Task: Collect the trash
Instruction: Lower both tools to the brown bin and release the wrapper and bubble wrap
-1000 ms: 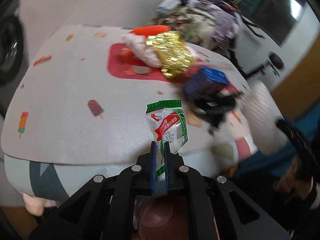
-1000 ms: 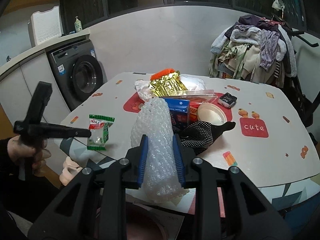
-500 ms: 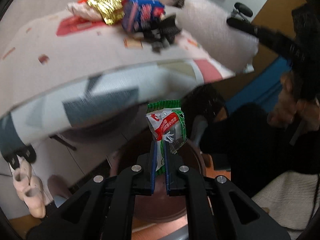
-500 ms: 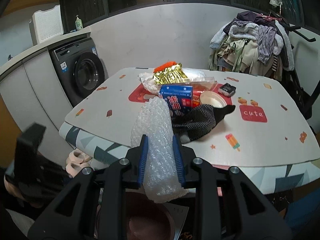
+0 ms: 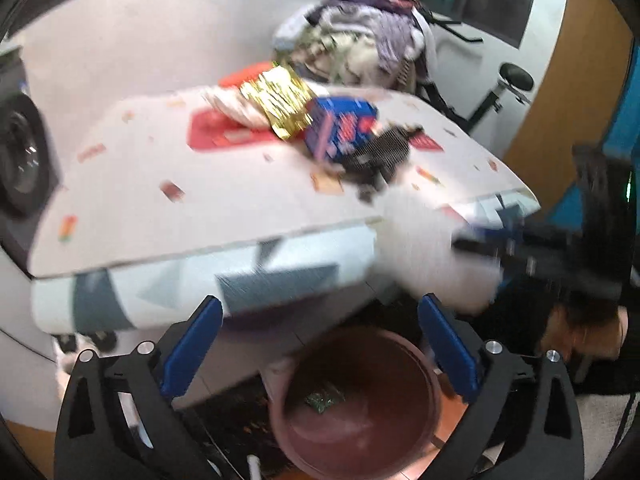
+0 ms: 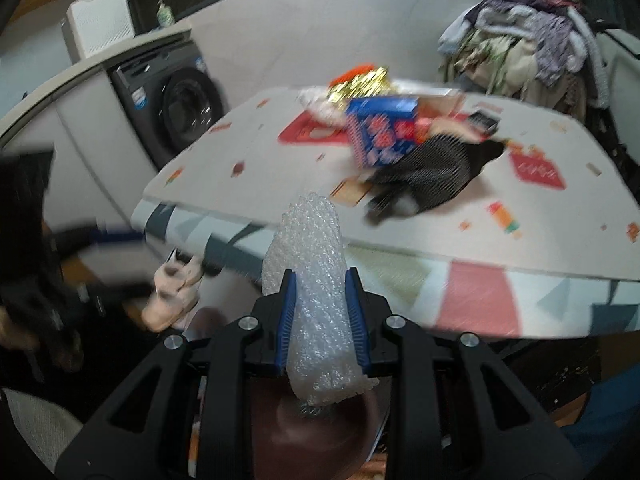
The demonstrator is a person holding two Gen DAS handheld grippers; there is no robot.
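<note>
My left gripper (image 5: 320, 344) is open and empty above a brown bin (image 5: 356, 404) on the floor. A green snack wrapper (image 5: 324, 398) lies inside the bin. My right gripper (image 6: 320, 312) is shut on a roll of bubble wrap (image 6: 312, 280) and holds it over the bin (image 6: 320, 428), in front of the table edge. The bubble wrap also shows blurred in the left wrist view (image 5: 432, 256). On the table (image 5: 200, 184) lie a gold foil wrapper (image 5: 280, 100), a blue box (image 5: 340, 128) and a black mesh item (image 5: 380, 156).
A washing machine (image 6: 176, 108) stands left of the table. A heap of clothes (image 6: 520, 40) hangs behind it. Pale slippers (image 6: 172, 296) lie on the floor under the table edge. An exercise bike (image 5: 500, 88) stands at the far right.
My left gripper opened and the green snack wrapper dropped into the bin. My right gripper came down with the bubble wrap to below the table edge, over the bin.
</note>
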